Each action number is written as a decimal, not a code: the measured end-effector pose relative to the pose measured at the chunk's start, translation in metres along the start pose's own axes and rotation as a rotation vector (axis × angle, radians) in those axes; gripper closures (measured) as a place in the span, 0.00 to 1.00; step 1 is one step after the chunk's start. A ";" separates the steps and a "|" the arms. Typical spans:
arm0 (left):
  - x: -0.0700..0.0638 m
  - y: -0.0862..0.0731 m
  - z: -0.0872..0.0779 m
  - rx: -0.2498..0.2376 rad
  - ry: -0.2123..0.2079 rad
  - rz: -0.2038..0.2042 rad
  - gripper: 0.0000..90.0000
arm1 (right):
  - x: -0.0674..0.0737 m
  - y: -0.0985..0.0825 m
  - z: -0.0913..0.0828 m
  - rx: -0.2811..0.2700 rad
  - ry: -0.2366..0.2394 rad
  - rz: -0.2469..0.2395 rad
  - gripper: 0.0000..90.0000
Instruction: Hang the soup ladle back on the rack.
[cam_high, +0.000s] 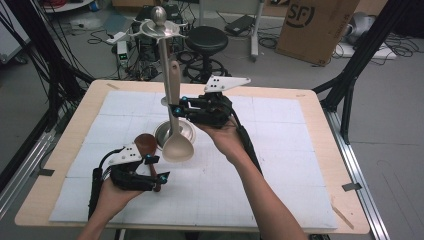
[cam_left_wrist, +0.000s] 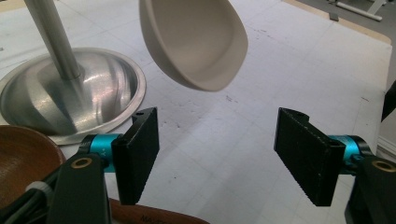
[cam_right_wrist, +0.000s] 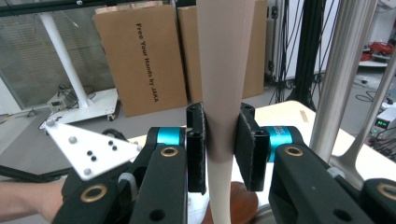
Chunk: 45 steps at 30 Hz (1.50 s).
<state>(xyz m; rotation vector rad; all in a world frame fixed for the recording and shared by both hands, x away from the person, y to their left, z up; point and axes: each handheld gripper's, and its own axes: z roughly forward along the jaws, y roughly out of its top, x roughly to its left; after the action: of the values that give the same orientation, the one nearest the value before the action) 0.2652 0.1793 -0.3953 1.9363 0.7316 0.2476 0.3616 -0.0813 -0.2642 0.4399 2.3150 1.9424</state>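
Looking along our right gripper (cam_right_wrist: 223, 156), we see it clamping the beige plastic ladle's (cam_right_wrist: 224, 93) handle, while the high view shows our left gripper (cam_high: 159, 168) gaping beside a brown wooden spoon (cam_high: 146, 146).

1 beige ladle (cam_high: 178, 146), 1 wooden spoon (cam_high: 146, 145), 1 steel stand (cam_high: 173, 131), 2 claws

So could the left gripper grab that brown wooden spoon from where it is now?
Probably yes: the left gripper has open jaws, and the wooden spoon lies right beside it with nothing between.
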 end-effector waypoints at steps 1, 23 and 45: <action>0.000 0.000 0.000 0.000 0.002 0.001 0.35 | 0.000 0.003 0.001 0.001 0.003 -0.001 0.84; -0.001 0.000 0.000 0.001 -0.002 0.000 0.35 | -0.003 0.037 0.024 0.009 -0.010 -0.033 0.84; -0.001 0.000 -0.001 -0.004 -0.010 0.001 0.35 | -0.011 0.039 0.034 0.029 -0.056 -0.001 0.84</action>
<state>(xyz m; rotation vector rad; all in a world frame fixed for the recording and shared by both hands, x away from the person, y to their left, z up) 0.2639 0.1794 -0.3949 1.9324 0.7230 0.2397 0.3872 -0.0457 -0.2336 0.4888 2.3113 1.8724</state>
